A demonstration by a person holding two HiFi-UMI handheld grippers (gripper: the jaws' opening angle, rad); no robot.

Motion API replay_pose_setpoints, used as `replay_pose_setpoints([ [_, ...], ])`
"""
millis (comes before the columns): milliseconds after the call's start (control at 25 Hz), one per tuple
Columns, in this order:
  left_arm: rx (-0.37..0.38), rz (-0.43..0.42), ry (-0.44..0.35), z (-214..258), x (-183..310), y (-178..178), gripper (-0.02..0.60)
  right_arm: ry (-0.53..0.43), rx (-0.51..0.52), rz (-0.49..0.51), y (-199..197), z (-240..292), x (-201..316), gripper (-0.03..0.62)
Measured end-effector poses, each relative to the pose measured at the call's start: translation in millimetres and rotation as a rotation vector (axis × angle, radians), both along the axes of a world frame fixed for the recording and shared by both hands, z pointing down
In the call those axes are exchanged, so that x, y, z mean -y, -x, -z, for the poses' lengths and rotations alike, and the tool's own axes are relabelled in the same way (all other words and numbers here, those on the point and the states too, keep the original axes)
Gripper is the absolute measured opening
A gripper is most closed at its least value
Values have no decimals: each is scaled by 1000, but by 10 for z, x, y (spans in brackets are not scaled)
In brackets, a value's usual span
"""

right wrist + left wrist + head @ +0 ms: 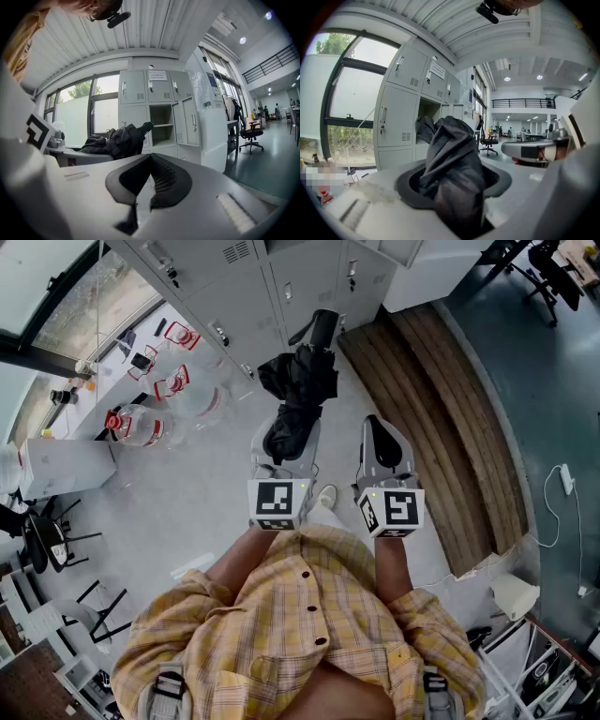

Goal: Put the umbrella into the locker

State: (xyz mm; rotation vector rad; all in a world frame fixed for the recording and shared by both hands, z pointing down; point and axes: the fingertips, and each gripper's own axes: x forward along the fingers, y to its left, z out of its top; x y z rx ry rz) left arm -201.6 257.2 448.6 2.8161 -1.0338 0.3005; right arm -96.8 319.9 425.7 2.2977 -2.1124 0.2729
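- The grey lockers [244, 282] stand in front of us, and one open compartment [161, 117] in the middle is our goal. We judge that we must step closer first, because the umbrella is not yet near it.
- The umbrella [298, 395], folded into a loose bundle of black cloth, is in the air between us and the lockers, with its black end [323, 326] toward them. We aim this end at the opening, so that the cloth does not catch on the edge.
- The left gripper [287, 439] has its jaws closed on the bundled cloth, rather wide apart because the bundle is thick. Cloth can slip, so we move slowly and let go only when the umbrella lies inside the compartment.
- The right gripper [380, 432] is just beside it, its jaws together with nothing in them. It can push the loose folds in.
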Motion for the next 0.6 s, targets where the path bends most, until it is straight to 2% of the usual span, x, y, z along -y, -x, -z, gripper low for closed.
replay_pose_setpoints([
  [600,11,42,-22,47,-150,-78,239,-13,55,33,-172,-64,-95,-2],
])
